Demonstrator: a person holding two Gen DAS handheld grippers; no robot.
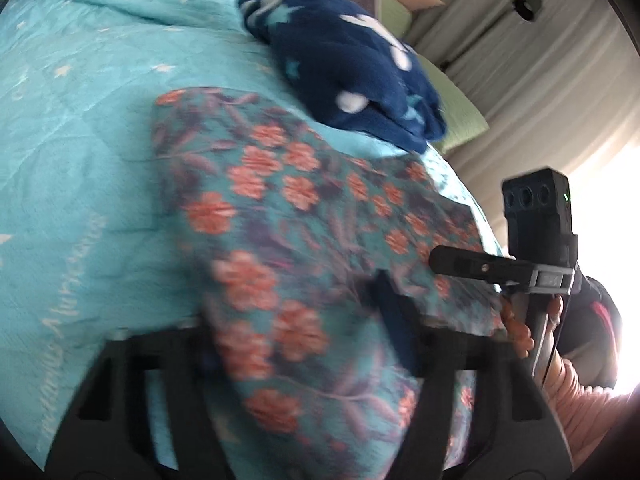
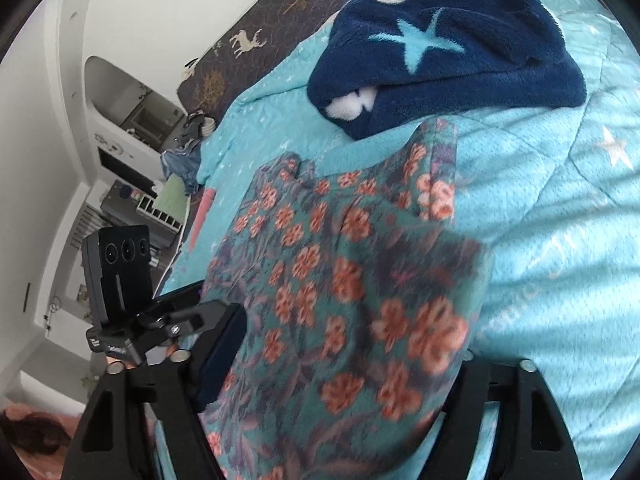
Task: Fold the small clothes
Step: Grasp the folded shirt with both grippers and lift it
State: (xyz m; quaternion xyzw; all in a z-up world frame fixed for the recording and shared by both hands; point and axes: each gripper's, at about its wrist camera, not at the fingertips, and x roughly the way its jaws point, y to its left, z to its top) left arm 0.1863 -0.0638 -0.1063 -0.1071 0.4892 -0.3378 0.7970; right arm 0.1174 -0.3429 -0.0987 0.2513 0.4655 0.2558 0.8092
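Turquoise bedspread [image 2: 560,216] bears two garments: floral cloth [image 2: 340,300], clamped by left gripper [image 1: 304,320] and right gripper [image 2: 344,364]; navy fleece [image 2: 444,52] beyond it.

White cursive lettering runs along the turquoise bedspread [image 1: 80,140] near its edge; blur leaves it unreadable. No other text, label, brand or number is legible in either view.

A turquoise quilt [image 2: 552,216] with small white stars covers the bed. Beyond it lies a dark brown spread [image 2: 256,32] printed with deer and trees. Pale curtains [image 1: 520,80] hang by a bright window, and white shelves [image 2: 120,120] stand against the wall.
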